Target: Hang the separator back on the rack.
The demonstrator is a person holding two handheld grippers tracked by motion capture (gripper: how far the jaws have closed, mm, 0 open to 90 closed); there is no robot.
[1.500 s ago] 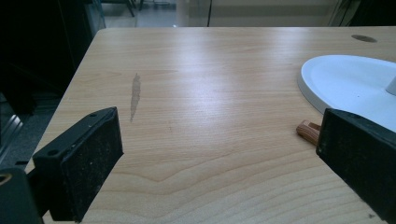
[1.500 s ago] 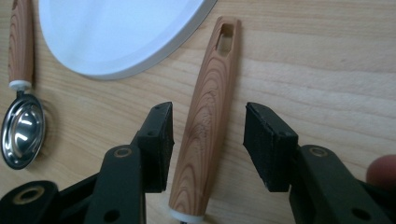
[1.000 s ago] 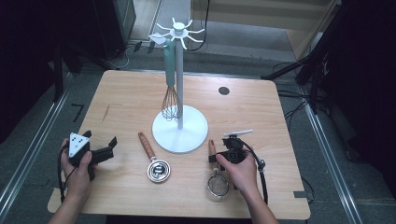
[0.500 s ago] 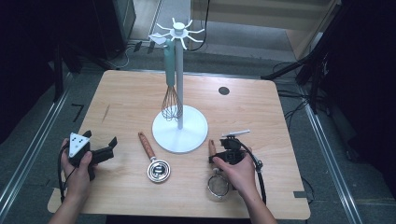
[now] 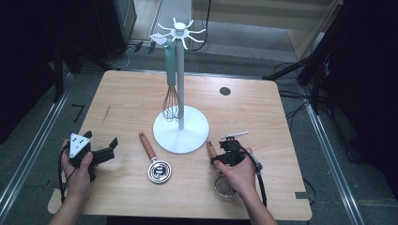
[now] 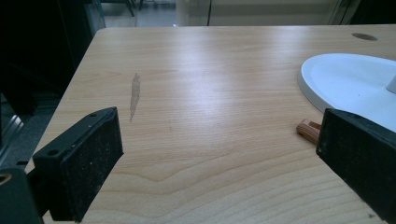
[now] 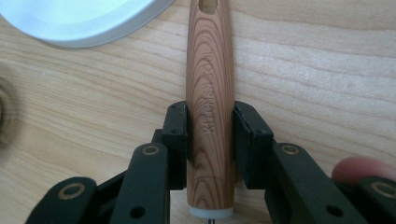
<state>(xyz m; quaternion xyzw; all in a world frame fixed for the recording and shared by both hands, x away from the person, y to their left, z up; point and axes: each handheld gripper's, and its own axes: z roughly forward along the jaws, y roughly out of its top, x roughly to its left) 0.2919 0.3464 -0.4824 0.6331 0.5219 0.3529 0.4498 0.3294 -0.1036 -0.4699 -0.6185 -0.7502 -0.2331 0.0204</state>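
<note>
My right gripper (image 7: pixel 210 122) has its jaws either side of a wooden handle (image 7: pixel 210 70) that lies flat on the table. The jaws have just been closing, and both pads now press the handle's sides. In the high view the right gripper (image 5: pixel 219 157) sits near the front right, and the handle's small metal strainer (image 5: pixel 224 186) shows under the hand. My left gripper (image 5: pixel 100 139) rests at the front left, open and with nothing in it; its jaws (image 6: pixel 219 140) stand wide over bare wood.
A white hook stand (image 5: pixel 180 129) occupies the table's middle, with a teal-handled whisk (image 5: pixel 172 101) hanging from it. A second wooden-handled utensil (image 5: pixel 152 157) lies between the grippers; its handle tip (image 6: pixel 308 130) shows by the stand's base (image 6: pixel 350 84).
</note>
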